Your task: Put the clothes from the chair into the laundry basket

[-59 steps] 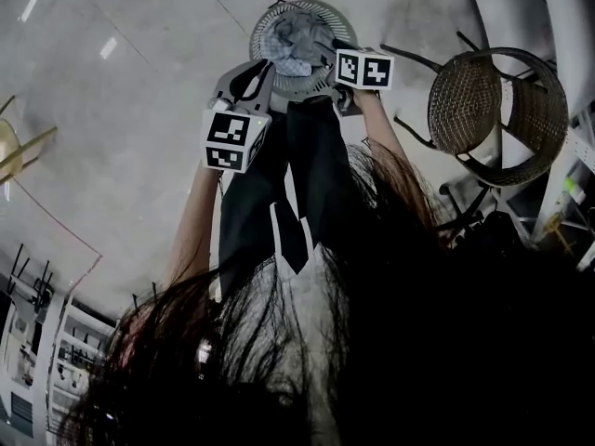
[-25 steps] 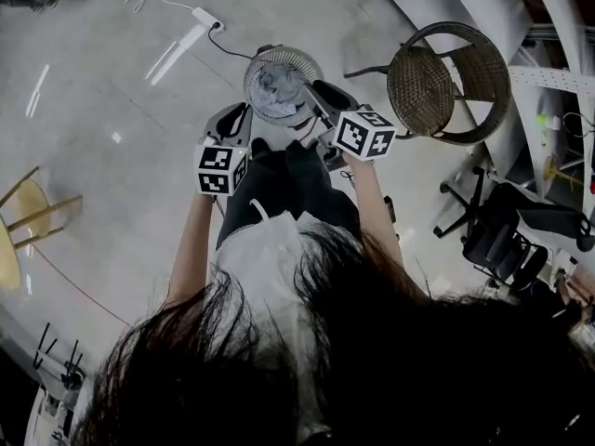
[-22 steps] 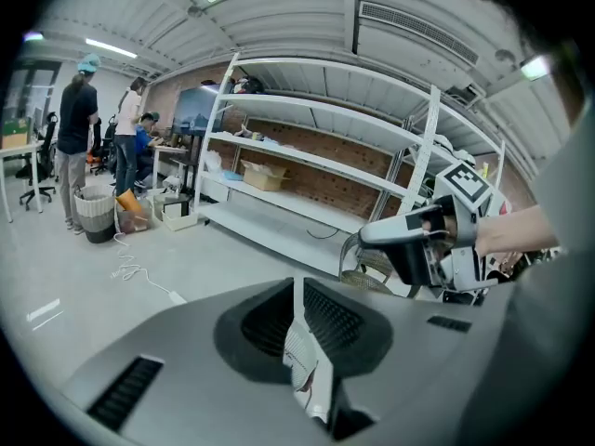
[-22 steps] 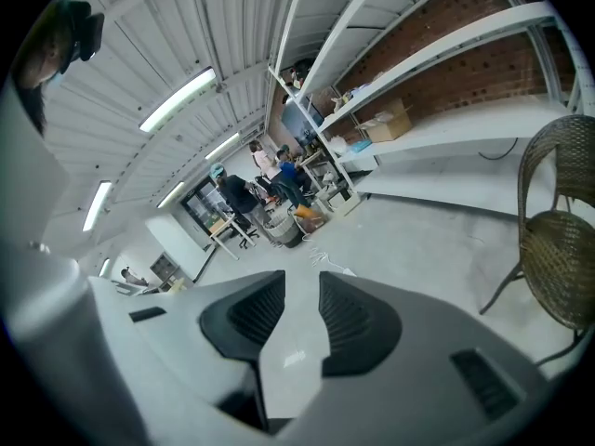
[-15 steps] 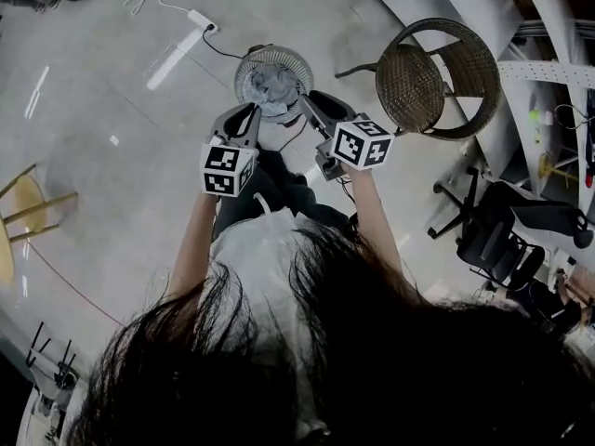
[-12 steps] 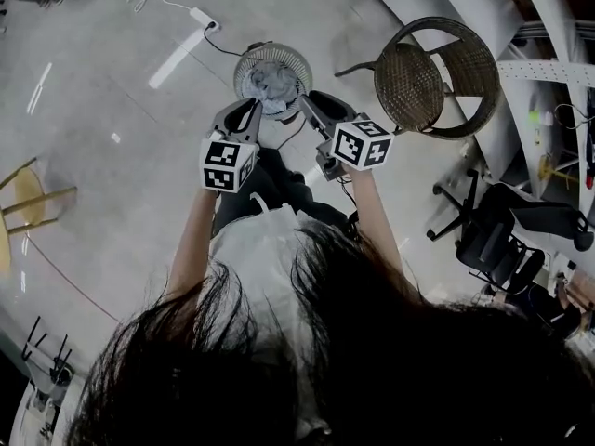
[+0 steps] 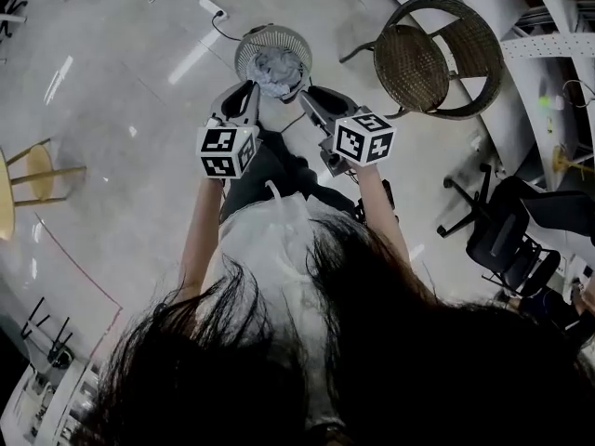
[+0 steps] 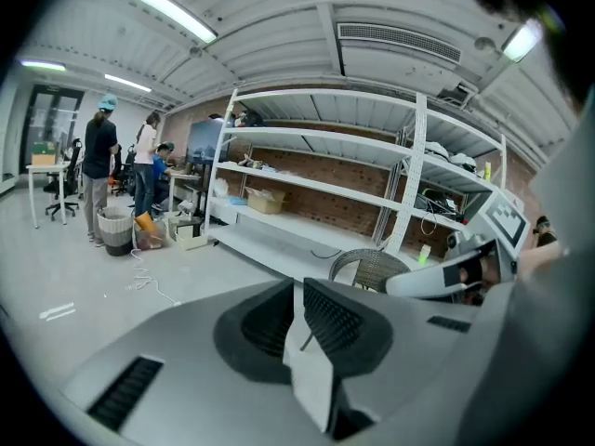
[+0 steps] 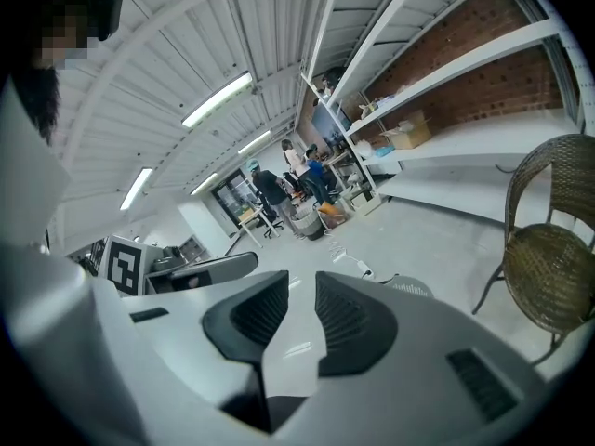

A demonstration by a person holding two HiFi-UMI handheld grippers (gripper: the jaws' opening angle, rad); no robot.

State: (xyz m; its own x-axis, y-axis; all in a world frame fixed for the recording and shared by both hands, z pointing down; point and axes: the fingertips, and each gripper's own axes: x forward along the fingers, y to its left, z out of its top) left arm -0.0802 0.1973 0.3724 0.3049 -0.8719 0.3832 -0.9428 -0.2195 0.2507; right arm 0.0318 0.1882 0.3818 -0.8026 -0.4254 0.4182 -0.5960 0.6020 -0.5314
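Left gripper (image 7: 244,96), just short of the laundry basket (image 7: 244,46): jaws a narrow slit apart, empty. Right gripper (image 7: 311,102), beside it: jaws have just been closing, slightly apart, empty. Clothes (image 7: 276,66) lie inside the basket. The wicker chair (image 7: 414,63) stands near the basket.

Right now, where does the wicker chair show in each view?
Head view: wicker chair at upper right, on the floor.
Left gripper view: wicker chair at centre, just beyond the jaws.
Right gripper view: wicker chair at the right edge, cut off.
Shared landmark: the white shelving beside it.
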